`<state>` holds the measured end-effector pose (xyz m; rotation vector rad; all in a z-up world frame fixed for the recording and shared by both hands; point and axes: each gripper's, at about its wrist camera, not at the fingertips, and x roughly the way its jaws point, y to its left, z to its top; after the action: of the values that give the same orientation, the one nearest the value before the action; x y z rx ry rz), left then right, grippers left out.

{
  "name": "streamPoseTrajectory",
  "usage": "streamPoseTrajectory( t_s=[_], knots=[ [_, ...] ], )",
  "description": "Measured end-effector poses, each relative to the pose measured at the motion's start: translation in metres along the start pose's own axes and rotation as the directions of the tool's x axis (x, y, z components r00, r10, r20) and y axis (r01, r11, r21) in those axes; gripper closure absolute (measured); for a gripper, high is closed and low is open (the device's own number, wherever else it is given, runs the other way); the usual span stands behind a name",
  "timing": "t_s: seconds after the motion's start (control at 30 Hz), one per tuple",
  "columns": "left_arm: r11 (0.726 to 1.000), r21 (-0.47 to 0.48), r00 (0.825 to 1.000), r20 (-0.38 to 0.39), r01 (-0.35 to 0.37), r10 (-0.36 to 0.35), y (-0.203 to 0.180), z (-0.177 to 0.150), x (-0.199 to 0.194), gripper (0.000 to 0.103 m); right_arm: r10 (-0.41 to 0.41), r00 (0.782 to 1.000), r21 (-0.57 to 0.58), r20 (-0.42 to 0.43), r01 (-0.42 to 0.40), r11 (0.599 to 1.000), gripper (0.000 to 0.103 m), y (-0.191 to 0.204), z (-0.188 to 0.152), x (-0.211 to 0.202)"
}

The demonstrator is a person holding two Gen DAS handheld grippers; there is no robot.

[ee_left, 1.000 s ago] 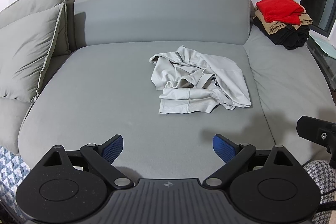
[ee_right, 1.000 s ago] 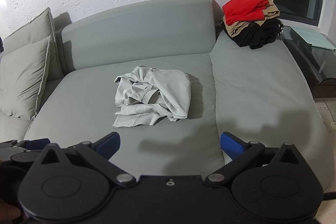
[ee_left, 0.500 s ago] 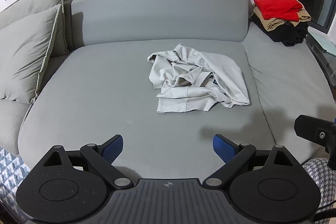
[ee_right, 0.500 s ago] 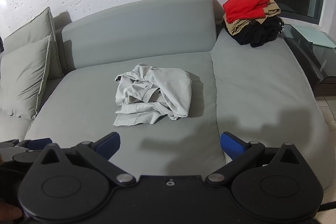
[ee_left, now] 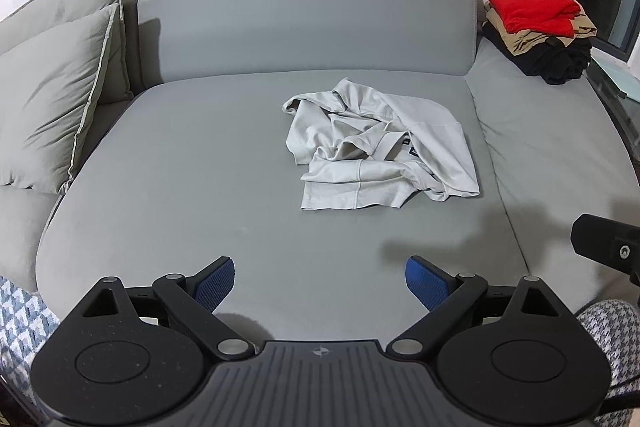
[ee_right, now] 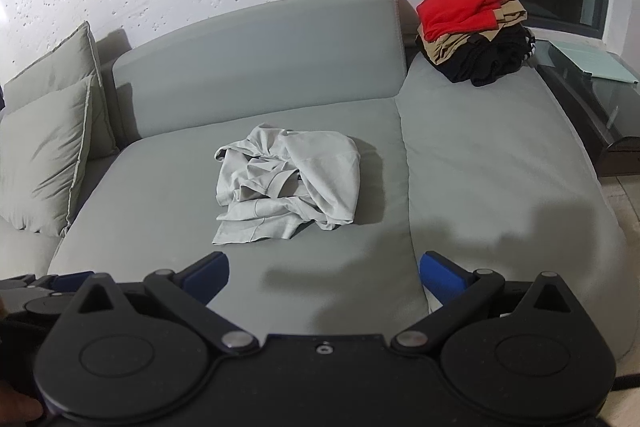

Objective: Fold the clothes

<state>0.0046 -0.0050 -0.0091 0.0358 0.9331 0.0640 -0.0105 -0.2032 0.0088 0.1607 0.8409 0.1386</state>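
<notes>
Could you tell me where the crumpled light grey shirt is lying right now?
The light grey shirt lies crumpled mid-seat on the grey sofa, ahead of both open grippers and well short of the folded stack at the far right.

Shirt (ee_left: 380, 151) label text too small to read, side table (ee_right: 592, 99) cut by frame edge

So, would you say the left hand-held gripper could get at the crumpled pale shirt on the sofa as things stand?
Probably yes. The left hand-held gripper is open and faces the pale shirt, with only bare sofa cushion between them. The shirt lies alone, away from the clothes stack.
</notes>
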Motion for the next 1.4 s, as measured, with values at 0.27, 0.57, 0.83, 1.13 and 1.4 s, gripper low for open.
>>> streamPoseTrajectory(
  t_s=[0.27,0.57,0.83,1.13,1.4],
  knots=[
    [1.0,0.004,1.0,-0.013,-0.004,0.004,-0.002,-0.003,0.005,0.009,0.001,1.0,0.014,-0.005,-0.001,1.0,0.0,-0.003,-0.001,0.002],
    [1.0,0.007,0.999,-0.031,-0.015,0.015,-0.002,-0.003,0.012,0.009,-0.003,1.0,0.028,-0.001,0.003,1.0,0.0,-0.008,-0.001,0.009],
    [1.0,-0.003,0.999,-0.035,-0.021,0.02,0.003,-0.004,0.024,0.01,-0.005,1.0,0.039,0.005,0.005,0.999,0.0,-0.011,-0.001,0.015],
    [0.997,-0.076,0.998,-0.056,0.007,-0.011,0.041,-0.009,0.07,0.038,0.02,0.998,0.017,0.064,-0.021,1.0,0.003,-0.021,-0.001,0.07],
    [0.993,-0.112,0.999,-0.029,0.032,-0.035,0.06,0.009,0.107,0.041,0.061,0.998,0.002,0.016,-0.061,0.998,0.031,-0.016,0.028,0.16]
  ],
)
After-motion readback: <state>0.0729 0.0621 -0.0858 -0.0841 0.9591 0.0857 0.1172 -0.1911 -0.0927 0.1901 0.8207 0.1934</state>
